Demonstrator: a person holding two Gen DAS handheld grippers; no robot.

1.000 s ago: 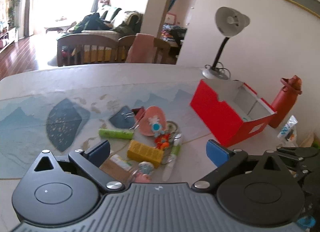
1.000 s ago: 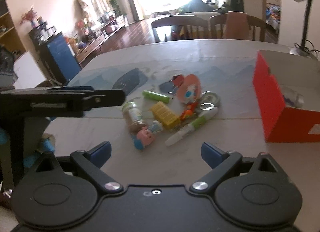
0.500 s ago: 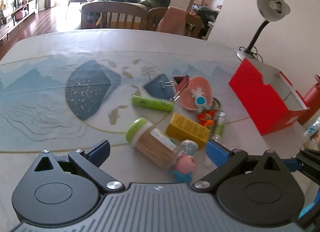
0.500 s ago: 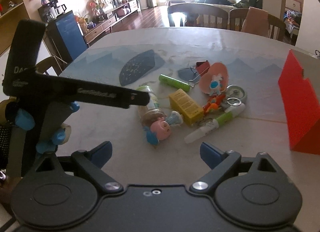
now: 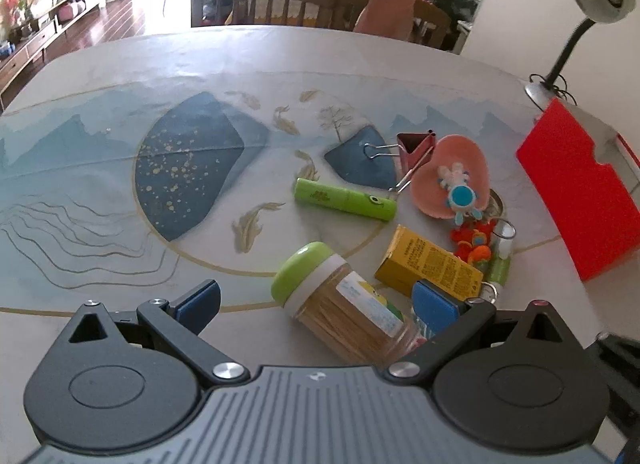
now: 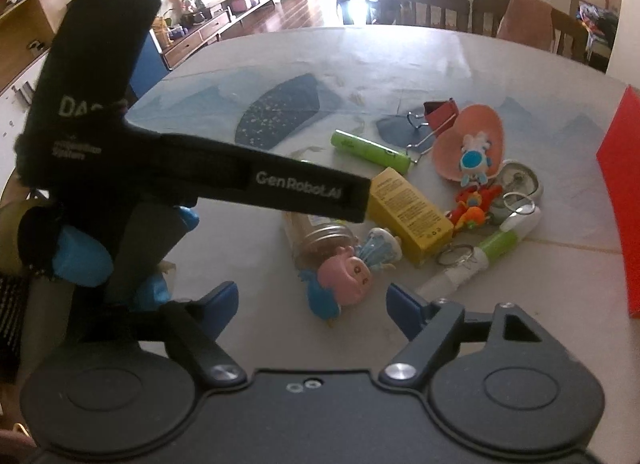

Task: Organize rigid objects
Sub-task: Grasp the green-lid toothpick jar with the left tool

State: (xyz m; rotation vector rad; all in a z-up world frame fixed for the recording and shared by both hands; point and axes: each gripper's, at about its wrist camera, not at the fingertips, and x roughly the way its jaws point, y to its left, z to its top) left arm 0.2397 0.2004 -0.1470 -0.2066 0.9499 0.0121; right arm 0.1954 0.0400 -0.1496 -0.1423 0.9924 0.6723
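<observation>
Now my left tongs point(image 5: 316, 304) gape wide around the toppled toothpick jar point(image 5: 340, 304) on the bench point(image 5: 100, 72), while my right tongs point(image 6: 312, 298), also open and empty, frame the pig toy point(image 6: 344, 278).

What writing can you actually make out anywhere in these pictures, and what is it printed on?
"GenRobot.AI": on the black bar of the left gripper, seen in the right wrist view.
"DAS", cut off: on the black block above that bar.
Two small lines under "DAS": too blurred to read.
Print on the yellow box: too small to read.
Label on the toothpick jar: unreadable.
Green tube: only a small dark emblem, unreadable.
</observation>
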